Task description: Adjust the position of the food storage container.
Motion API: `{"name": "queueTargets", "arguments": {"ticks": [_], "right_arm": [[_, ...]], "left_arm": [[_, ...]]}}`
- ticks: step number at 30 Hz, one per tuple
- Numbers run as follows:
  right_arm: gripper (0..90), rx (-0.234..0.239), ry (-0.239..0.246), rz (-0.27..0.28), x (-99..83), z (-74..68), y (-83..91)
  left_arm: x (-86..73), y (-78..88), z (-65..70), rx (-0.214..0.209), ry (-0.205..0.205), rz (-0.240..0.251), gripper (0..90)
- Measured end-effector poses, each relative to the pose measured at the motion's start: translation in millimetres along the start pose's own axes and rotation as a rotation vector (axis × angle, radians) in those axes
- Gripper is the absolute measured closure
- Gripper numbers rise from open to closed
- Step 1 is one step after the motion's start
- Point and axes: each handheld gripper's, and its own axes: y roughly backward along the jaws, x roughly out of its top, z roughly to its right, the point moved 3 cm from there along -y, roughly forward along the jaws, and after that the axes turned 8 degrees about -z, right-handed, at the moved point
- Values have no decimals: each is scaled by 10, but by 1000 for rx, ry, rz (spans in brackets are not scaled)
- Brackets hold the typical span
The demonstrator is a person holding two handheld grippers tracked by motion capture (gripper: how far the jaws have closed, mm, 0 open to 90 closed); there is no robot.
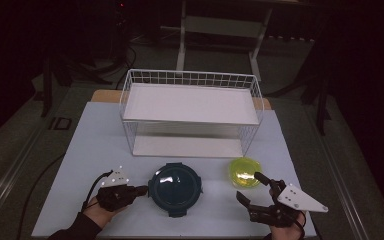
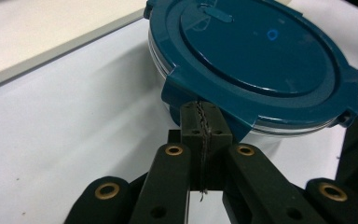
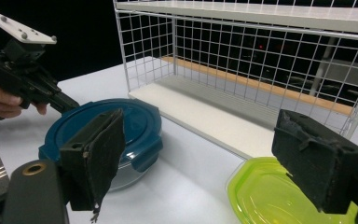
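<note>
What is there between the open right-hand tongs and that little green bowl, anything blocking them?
Nothing visible. The right tongs stand open just in front of the green bowl, with bare table between them. The blue-lidded container sits off to the side, where the shut left tongs are at its edge.

- Table (image 1: 95,145), pale top, carried everything.
- White wire rack (image 1: 190,112) with two shelves stood at the back of it.
- Round container with a dark blue lid (image 1: 175,187) rested near the front.
- Yellow-green container (image 1: 244,172) sat to its right, apart.
</note>
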Motion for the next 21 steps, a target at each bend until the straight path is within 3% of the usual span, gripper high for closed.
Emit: {"name": "queueTargets", "arguments": {"ticks": [8, 15, 17, 19, 21], "right_arm": [[168, 3, -5, -3, -6, 7, 8], [169, 13, 0, -9, 2, -28, -4], [168, 16, -2, -13, 0, -35, -13], [168, 18, 2, -16, -1, -42, -19], [168, 17, 6, -17, -1, -50, -21]], "left_arm": [[114, 175, 65, -36, -6, 52, 755], [206, 277, 113, -112, 31, 83, 303], [235, 288, 134, -98, 33, 84, 134], [264, 315, 147, -107, 20, 94, 85], [295, 319, 143, -126, 41, 100, 0]]}}
